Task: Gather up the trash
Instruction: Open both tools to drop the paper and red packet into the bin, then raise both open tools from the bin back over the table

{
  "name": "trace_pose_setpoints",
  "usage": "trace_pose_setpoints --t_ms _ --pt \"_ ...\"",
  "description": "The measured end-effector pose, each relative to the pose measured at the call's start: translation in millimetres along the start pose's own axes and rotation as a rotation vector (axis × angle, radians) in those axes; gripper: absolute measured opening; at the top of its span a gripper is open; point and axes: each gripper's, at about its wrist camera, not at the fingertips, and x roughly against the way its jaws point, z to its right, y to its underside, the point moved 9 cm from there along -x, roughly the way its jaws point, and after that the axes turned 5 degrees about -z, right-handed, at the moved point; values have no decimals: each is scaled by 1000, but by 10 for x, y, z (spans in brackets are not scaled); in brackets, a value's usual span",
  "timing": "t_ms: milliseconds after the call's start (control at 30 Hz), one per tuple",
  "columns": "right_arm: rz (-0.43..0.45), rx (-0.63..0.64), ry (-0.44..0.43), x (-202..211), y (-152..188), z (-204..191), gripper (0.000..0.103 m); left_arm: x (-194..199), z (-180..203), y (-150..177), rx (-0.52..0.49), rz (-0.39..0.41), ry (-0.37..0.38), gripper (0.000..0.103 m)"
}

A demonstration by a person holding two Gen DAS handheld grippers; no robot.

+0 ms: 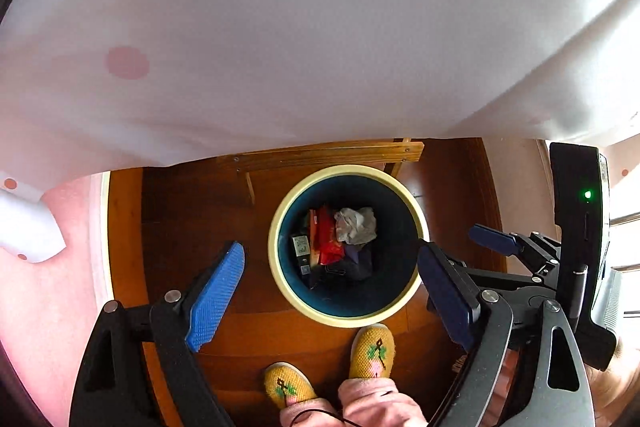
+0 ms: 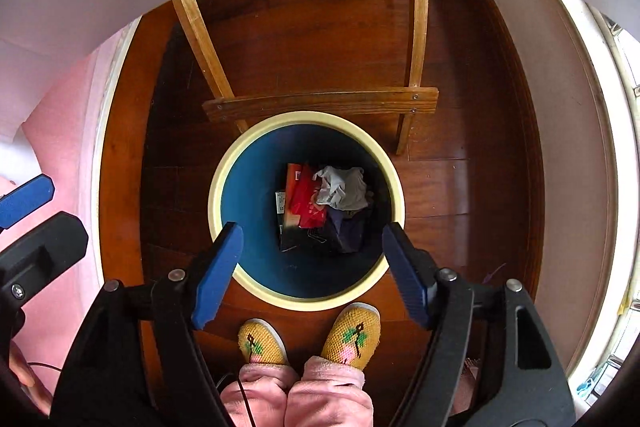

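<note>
Both grippers wide and empty above the bin [image 2: 218, 187].
Left gripper [image 1: 332, 291] and right gripper [image 2: 312, 267] aimed downward, likely just after dropping wrappers [image 2: 306, 205] and crumpled paper [image 2: 344, 189] inside.

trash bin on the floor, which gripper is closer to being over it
Right. The right gripper hangs straight above the trash bin; the left gripper hangs above it too, toward the cloth-covered table side.

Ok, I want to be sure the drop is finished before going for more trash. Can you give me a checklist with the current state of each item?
1. Left gripper open, nothing held: ok.
2. Right gripper open, nothing held: ok.
3. Trash lies inside the bin, crumpled paper on top: ok.
4. Nothing hangs over the bin's rim: ok.
5. Slippers stand clear of the bin: ok.
6. More trash left to collect: cannot tell.
</note>
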Motion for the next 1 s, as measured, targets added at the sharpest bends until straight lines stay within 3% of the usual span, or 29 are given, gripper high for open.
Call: trace_pose_setpoints --t_ms 367,633,1000 --pt "15 30 -31 594 67 -251 71 753 -75 -55 24 39 -31 90" --pt "57 32 -63 1319 82 -390 71 1535 -29 -174 33 130 -55 90" --pt "132 71 -103 2504 -100 -546 71 2789 125 -534 52 318 -52 90"
